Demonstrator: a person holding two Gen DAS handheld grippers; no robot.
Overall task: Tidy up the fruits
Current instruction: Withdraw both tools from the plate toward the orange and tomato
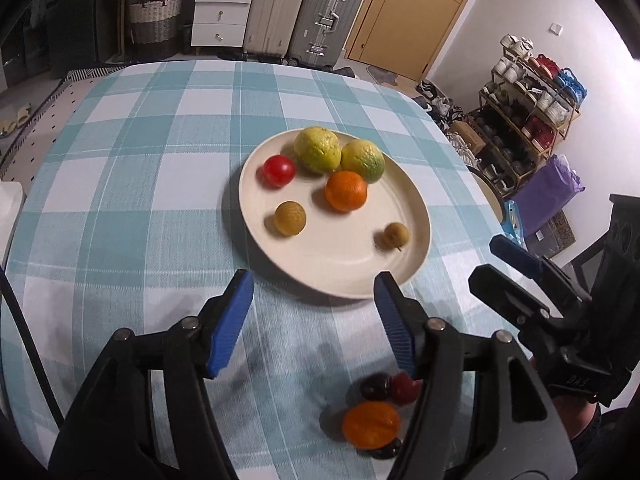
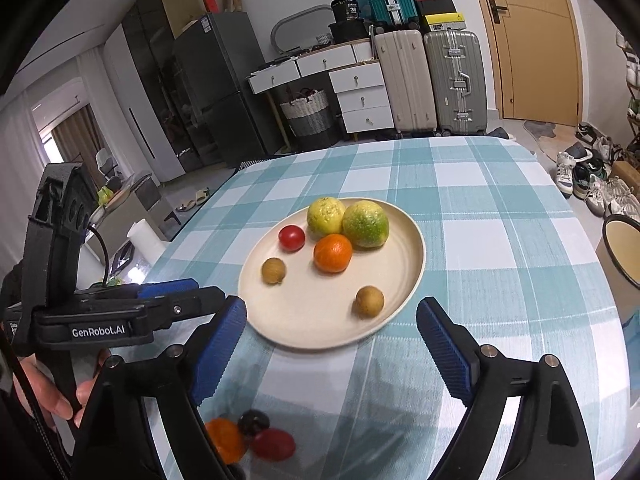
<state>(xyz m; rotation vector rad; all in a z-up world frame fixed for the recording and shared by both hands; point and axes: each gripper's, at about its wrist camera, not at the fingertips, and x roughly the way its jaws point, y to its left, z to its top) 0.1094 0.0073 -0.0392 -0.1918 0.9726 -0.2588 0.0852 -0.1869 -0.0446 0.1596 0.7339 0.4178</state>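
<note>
fridge [image 2: 216,92] (right wrist only)

woven checked tablecloth [image 1: 152,184]; matt cream plate [image 1: 404,200], perhaps plastic; ribbed gripper pads [image 1: 230,324]

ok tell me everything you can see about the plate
The plate is round, shallow and cream-coloured with a low raised rim; it looks like matte plastic or ceramic. It sits flat on the blue-and-white checked tablecloth. On it lie six fruits: two yellow-green ones touching at the far edge, an orange one against them, a red one, and two small brown ones lying apart. Neither gripper touches it; both are open, short of its near rim.
</note>
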